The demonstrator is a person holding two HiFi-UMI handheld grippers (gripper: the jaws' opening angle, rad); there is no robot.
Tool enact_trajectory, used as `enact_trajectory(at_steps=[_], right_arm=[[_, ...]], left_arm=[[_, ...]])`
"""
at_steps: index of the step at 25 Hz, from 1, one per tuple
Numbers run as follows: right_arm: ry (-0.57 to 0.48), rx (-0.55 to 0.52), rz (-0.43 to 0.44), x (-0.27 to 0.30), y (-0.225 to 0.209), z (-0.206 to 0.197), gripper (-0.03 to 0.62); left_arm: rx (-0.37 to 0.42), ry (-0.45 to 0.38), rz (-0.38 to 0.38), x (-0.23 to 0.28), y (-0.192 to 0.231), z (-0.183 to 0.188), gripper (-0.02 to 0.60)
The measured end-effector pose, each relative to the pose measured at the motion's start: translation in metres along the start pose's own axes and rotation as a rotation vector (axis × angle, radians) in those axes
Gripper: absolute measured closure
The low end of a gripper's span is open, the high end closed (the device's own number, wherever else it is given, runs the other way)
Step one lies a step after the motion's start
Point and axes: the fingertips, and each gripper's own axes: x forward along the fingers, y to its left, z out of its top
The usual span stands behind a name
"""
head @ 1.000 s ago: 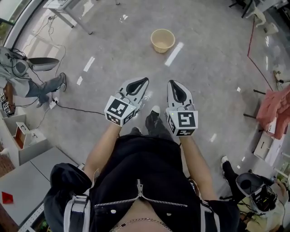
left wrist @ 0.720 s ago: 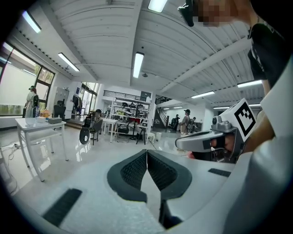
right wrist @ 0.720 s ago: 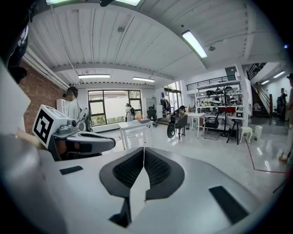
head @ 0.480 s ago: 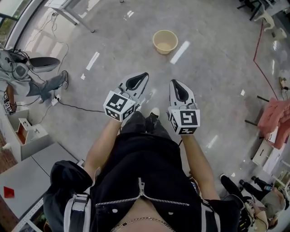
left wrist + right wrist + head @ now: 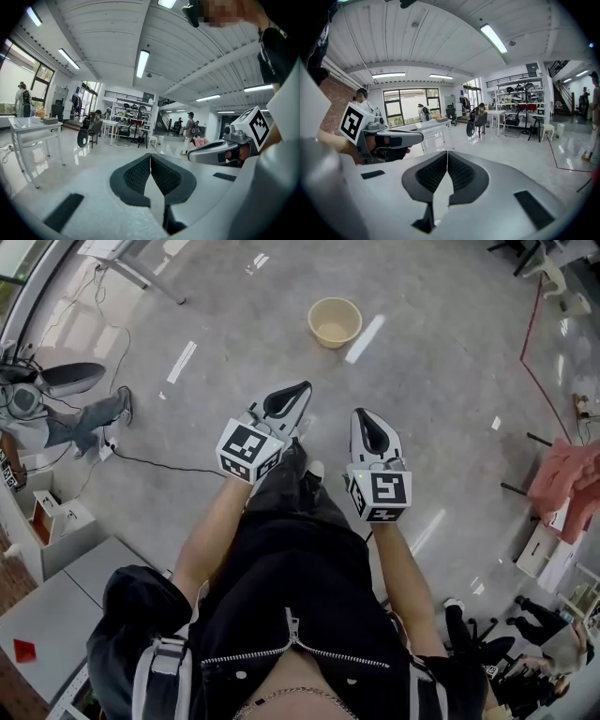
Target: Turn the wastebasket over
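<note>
Left gripper: jaws pressed together, nothing between. Right gripper: jaws together too, empty. Both side by side, apart, pointing toward far side. Wastebasket: upright, mouth up, on floor, far ahead, well apart from both grippers.

Left tool now nearer the wastebasket; leg stepped forward.

One wastebasket, one left gripper, one right gripper, one pink cloth
</note>
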Motion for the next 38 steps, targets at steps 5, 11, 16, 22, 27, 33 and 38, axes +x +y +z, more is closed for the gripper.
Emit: enact_trajectory(at_steps=[5, 11, 16, 22, 27, 33, 38], right_arm=[[0.010, -0.002, -0.018, 0.027, -0.006, 0.010, 0.583], [0.010, -0.010, -0.044, 0.071, 0.001, 0.033, 0.583], [0.021, -0.022, -0.076, 0.109, 0.003, 0.047, 0.583], [0.024, -0.042, -0.122, 0.136, 0.000, 0.061, 0.583], [0.029, -0.043, -0.145, 0.141, -0.022, 0.066, 0.583], [0.022, -0.038, -0.138, 0.159, -0.050, 0.070, 0.583], [0.038, -0.041, -0.097, 0.188, -0.076, 0.068, 0.583]], left_arm=[[-0.008, -0.007, -0.019, 0.019, 0.024, 0.007, 0.574], [-0.012, -0.019, -0.038, 0.032, 0.072, 0.018, 0.572], [-0.027, -0.034, -0.057, 0.043, 0.114, 0.025, 0.574], [-0.029, -0.030, -0.086, 0.060, 0.150, 0.026, 0.574], [-0.029, -0.016, -0.089, 0.078, 0.156, 0.024, 0.574], [-0.020, -0.004, -0.076, 0.101, 0.165, 0.024, 0.574], [-0.018, 0.007, -0.053, 0.133, 0.177, 0.022, 0.572]])
